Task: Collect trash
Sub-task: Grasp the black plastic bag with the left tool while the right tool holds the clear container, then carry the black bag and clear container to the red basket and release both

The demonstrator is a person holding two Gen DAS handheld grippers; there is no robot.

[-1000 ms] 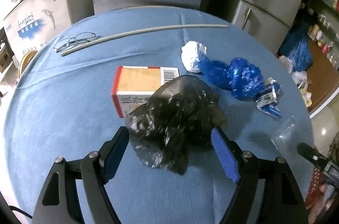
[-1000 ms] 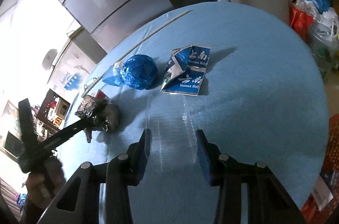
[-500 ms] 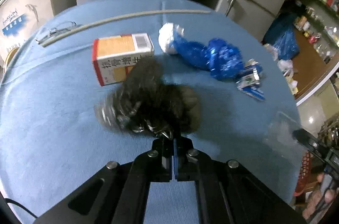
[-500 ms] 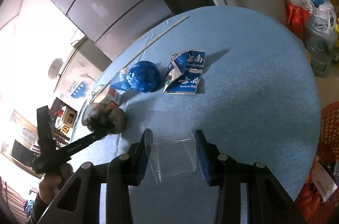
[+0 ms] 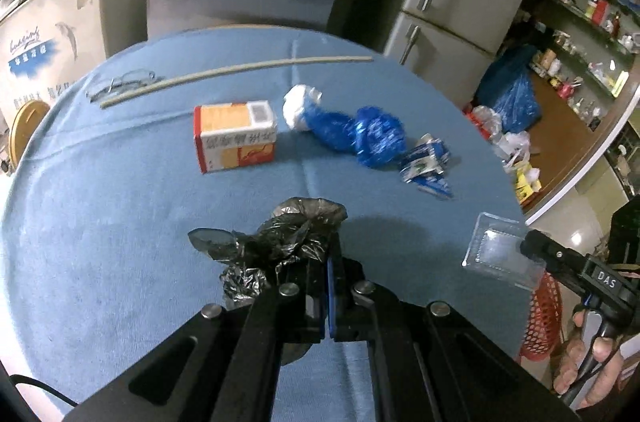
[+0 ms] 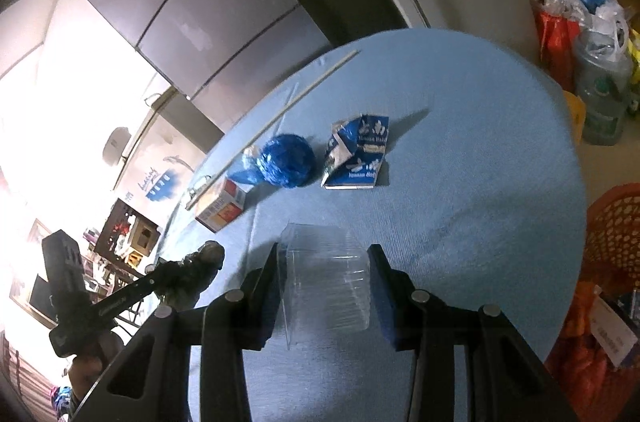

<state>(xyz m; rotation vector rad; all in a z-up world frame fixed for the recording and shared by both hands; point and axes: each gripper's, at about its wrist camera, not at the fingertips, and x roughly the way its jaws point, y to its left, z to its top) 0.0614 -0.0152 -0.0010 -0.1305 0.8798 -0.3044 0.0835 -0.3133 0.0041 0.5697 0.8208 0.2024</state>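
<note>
Left hand-held gripper (image 5: 328,286) pinching black bag (image 5: 276,246), crumpled

Round blue-clothed table (image 5: 120,222); beyond the tongs lie orange box (image 5: 235,136), blue bag (image 5: 360,136), crushed carton (image 5: 427,166), long stick (image 5: 236,72).

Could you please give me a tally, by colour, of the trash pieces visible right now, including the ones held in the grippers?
Black: 1, the black plastic bag in the left gripper
Clear: 1, the clear plastic container between the right gripper fingers
Blue: 2, the blue plastic bag and the crushed blue carton
Orange and white: 1, the medicine box
Total: 5
</note>
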